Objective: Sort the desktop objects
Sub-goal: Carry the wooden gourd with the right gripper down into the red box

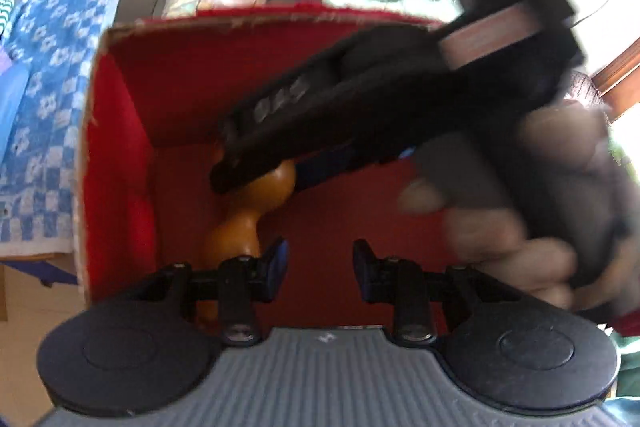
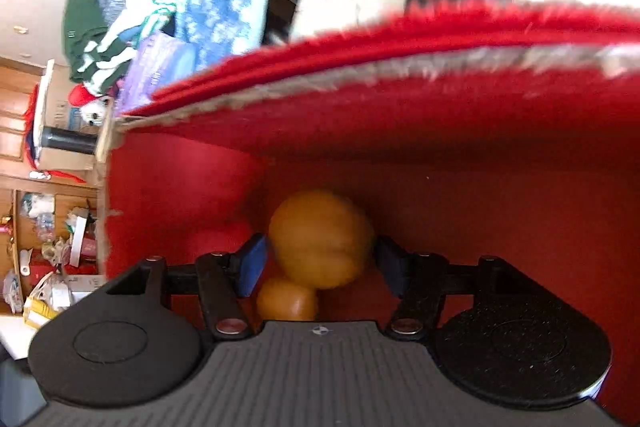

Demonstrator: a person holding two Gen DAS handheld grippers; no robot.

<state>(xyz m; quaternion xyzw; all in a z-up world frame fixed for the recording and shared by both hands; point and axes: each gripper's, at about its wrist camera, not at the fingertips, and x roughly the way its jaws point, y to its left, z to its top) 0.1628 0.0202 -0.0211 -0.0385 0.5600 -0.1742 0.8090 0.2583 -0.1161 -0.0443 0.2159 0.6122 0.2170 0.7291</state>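
Inside the box: both grippers reach down into a red-lined cardboard box (image 1: 120,99) with a frayed rim.
Task's thing: an orange-brown wooden gourd (image 2: 320,239) lies on the box floor near the left wall.
Right gripper (image 2: 320,259): its blue-padded fingers (image 2: 252,263) stand wide, one on each side of the gourd's larger bulb; whether the pads press on it cannot be told through the blur.
Left gripper (image 1: 318,261): jaws stand apart with nothing between them, the red floor showing in the gap; the gourd sits just left of its fingers.
Hand (image 1: 520,211): a person's hand, blurred, grips the right tool's handle.
Beyond the box: a blue-and-white checked cloth (image 1: 52,75) lies to the left.
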